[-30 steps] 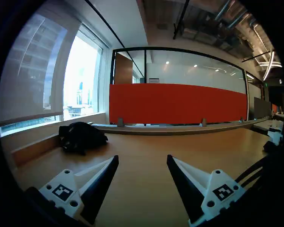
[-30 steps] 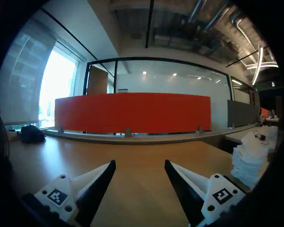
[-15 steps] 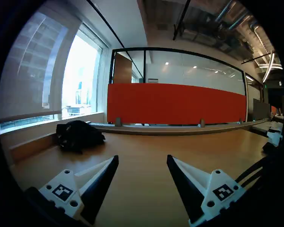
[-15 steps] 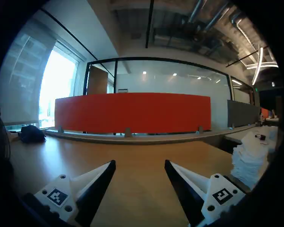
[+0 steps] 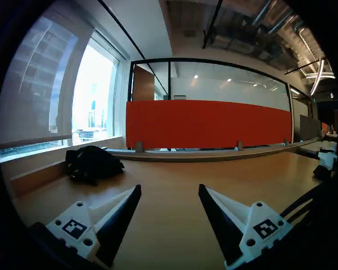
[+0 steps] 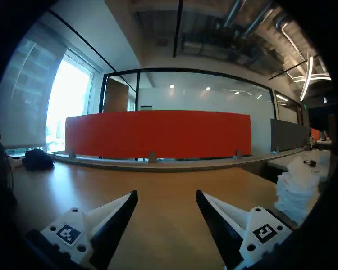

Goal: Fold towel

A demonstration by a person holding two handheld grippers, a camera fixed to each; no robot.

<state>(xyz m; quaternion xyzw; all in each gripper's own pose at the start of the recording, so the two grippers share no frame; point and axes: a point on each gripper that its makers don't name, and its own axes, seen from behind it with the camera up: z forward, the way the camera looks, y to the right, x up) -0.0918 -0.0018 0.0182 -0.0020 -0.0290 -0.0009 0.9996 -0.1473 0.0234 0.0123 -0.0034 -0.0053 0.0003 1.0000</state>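
Left gripper: jaws spread wide, nothing held, only bare wooden table seen between them. Right gripper: jaws likewise wide apart and empty.

In the right gripper view, a stack of white towels is seen at the right table edge, well right of the right finger and outside the jaws (not touched). Towels are laid flat in layers, stack upright; the long axis cannot be told.

In the left gripper view, a black bag is seen lying far left on the table by the window. An orange divider is run across the far table edge, with a glass wall behind. Nothing is placed between the right gripper and the stack.
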